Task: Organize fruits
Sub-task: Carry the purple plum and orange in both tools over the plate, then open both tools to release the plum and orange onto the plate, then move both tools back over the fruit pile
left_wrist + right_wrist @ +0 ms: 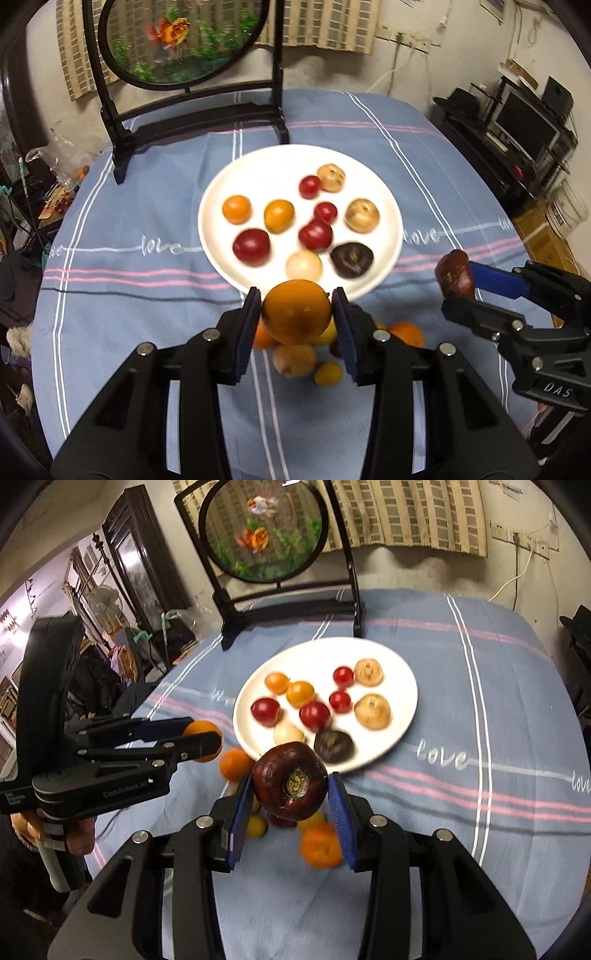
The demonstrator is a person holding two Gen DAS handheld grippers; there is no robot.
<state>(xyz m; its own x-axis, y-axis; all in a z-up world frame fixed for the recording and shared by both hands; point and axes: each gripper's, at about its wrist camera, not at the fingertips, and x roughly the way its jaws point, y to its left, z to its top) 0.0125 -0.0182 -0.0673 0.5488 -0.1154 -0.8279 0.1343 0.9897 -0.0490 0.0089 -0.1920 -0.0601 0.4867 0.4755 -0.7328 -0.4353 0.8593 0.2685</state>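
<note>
My left gripper (297,314) is shut on an orange (296,311), held above the near rim of the white plate (384,192). My right gripper (289,790) is shut on a dark purple mangosteen (290,781), also raised near the plate's front edge. In the left wrist view the right gripper (456,278) shows at the right with the mangosteen (454,273); in the right wrist view the left gripper (205,742) shows at the left with the orange (201,728). The plate (402,672) carries several fruits: oranges, red ones, tan ones and a dark one. Loose fruits (295,360) lie on the cloth under the grippers.
A blue striped tablecloth (147,295) covers the round table. A black-framed round goldfish screen (177,40) stands behind the plate. Shelves with electronics (524,122) lie past the right table edge, clutter and bags (55,173) past the left. A hand (74,834) holds the left gripper.
</note>
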